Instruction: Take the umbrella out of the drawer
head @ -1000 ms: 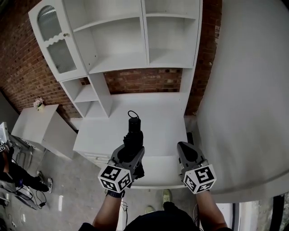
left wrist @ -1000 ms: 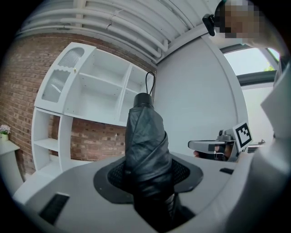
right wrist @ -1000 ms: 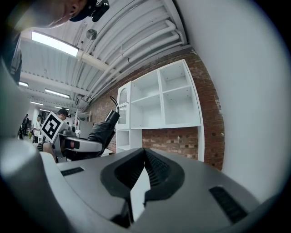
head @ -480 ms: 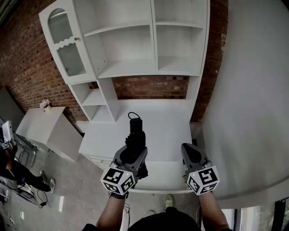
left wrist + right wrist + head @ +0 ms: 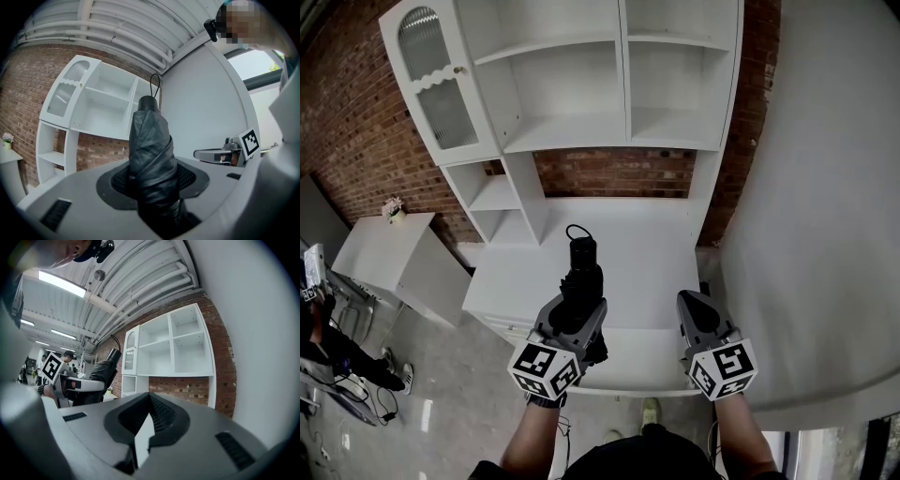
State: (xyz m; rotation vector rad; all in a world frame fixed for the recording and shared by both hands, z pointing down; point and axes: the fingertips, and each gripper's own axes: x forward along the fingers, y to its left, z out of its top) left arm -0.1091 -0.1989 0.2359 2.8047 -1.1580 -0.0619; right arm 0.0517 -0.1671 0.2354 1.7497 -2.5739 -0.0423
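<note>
- Your left gripper (image 5: 577, 317) has its fingers (image 5: 79, 192) clamped on the folded black umbrella (image 5: 150, 150). The cloth looks loose and slick, so I judge it could creep out through the grip if you ease off.
- Most of its length juts past the fingertips toward the far side, so a quick swing may lever it down onto the white bench (image 5: 647, 244).
- The wrist loop (image 5: 577, 232) at its far tip could catch on the shelf unit (image 5: 581, 131) if you push farther.
- Your right gripper (image 5: 698, 317), fingers together and empty, rides to the right, clear of the umbrella.
- The umbrella lies lengthwise between the left fingers, above the bench's near part, with its near end hidden inside the gripper.
</note>
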